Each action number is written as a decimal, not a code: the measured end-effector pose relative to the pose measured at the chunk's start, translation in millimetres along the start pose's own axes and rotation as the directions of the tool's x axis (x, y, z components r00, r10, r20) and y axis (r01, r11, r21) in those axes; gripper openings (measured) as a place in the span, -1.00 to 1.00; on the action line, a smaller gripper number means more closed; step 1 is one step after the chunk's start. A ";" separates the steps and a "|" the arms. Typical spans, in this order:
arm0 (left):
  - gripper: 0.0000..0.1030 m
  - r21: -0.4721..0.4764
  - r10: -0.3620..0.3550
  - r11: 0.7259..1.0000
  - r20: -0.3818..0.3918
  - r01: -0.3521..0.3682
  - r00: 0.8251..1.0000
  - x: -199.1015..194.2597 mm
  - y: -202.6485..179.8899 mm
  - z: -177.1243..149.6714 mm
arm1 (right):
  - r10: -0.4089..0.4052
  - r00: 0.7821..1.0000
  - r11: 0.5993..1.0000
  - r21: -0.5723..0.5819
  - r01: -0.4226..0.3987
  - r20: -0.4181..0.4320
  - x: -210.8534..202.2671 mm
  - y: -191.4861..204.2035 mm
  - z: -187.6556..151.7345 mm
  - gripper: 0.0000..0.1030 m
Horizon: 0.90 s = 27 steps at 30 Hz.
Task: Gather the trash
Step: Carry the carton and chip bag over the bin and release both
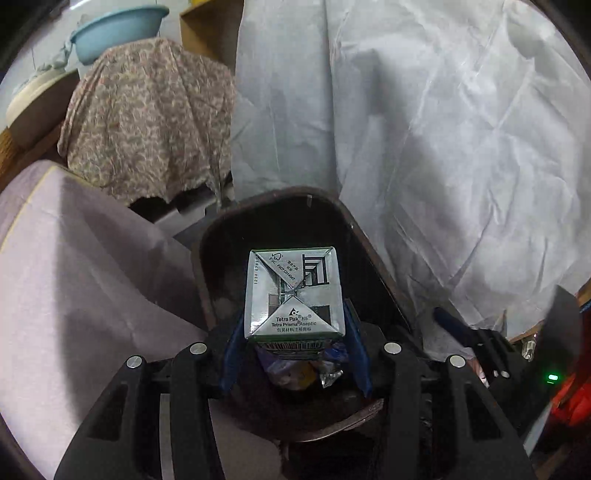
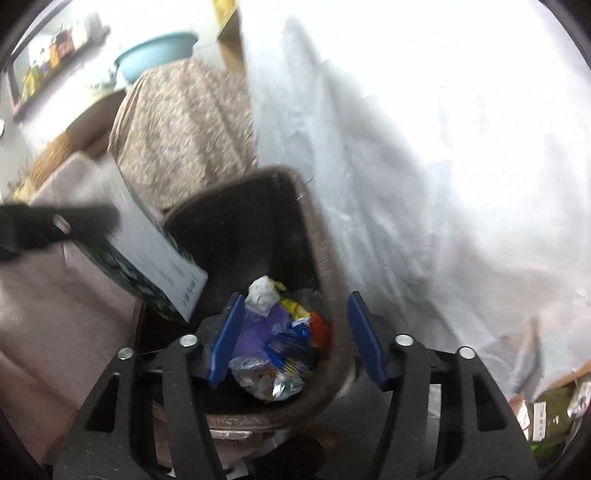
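Note:
My left gripper (image 1: 293,325) is shut on a drink carton (image 1: 293,295), silver base towards the camera, held over the open dark trash bin (image 1: 266,214). The right wrist view shows the same carton (image 2: 155,258) tilted over the bin's left rim, with the left gripper's black finger (image 2: 59,221) on it. My right gripper (image 2: 295,336) is open and empty above the bin (image 2: 317,236), its blue pads either side of the right rim. Crumpled wrappers (image 2: 280,350) lie in the bin's bottom.
A white sheet (image 1: 424,129) hangs right of the bin. A pinkish covered cushion (image 1: 74,277) lies left. A floral cloth (image 1: 147,122) covers something behind, with a blue basin (image 1: 118,29) beyond. Packets (image 2: 554,413) lie at lower right.

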State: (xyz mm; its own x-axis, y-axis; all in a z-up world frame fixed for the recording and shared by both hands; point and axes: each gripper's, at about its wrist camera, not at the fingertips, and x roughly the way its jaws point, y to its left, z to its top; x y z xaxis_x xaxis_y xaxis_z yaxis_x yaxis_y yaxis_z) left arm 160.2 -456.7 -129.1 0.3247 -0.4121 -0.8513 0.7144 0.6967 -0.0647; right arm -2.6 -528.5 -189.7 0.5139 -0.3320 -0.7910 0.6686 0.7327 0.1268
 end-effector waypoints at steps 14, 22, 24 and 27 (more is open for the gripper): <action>0.37 0.010 -0.010 1.000 -0.031 0.010 0.999 15.9 -1.4 -6.8 | -0.089 0.994 0.996 0.023 0.088 0.059 -26.4 -20.7 2.1 0.30; 0.46 0.027 -0.023 0.999 0.011 0.023 1.000 -7.5 -2.0 -3.8 | -0.080 0.994 0.997 0.023 0.078 0.078 -35.0 -18.6 9.8 0.30; 0.53 0.039 -0.029 0.999 0.043 0.028 0.999 -24.9 -1.4 -3.2 | -0.072 0.994 0.997 0.024 0.071 0.084 -39.1 -15.5 10.7 0.30; 0.63 0.043 -0.043 0.998 0.094 0.039 0.995 -53.3 7.0 -6.0 | -0.047 0.995 0.999 0.024 0.045 0.086 -45.3 -9.4 13.1 0.30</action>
State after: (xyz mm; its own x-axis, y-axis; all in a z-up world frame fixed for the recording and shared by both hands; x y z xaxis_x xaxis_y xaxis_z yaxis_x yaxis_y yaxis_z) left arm 144.2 -426.3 -87.3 0.3506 -0.4953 -0.7948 0.7524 0.6543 -0.0758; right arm -25.0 -528.2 -147.2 0.5257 -0.4159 -0.7421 0.7038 0.7026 0.1049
